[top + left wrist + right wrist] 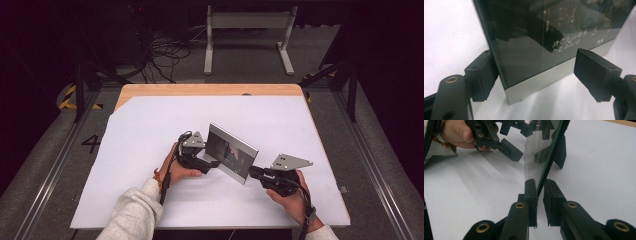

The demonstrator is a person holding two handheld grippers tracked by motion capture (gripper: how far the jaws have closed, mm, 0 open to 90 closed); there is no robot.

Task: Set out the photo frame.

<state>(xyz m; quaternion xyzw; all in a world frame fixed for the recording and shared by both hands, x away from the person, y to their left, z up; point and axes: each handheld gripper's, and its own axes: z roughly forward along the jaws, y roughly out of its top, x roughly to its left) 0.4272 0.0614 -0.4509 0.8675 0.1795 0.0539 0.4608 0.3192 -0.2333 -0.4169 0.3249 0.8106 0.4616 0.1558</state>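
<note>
while the flat rectangular panel with a dark glass face and silver-grey frame (231,152) stands on its long edge on the white sheet covering the table (150,130), i have my two grippers at its two ends. my right gripper (540,187) has its jaws pressed onto the panel's near edge — one black pad on each face, the thin green-tinted edge running up from between them. my left gripper (534,75) sits at the opposite end with its jaws spread: the left jaw's pad lies against the back of the panel's corner, while the right jaw stands well apart from the glass face, white sheet showing between. in the right gripper view, past the panel, i see my left hand (456,132) around that gripper — its open jaws flanking the far edge.
</note>
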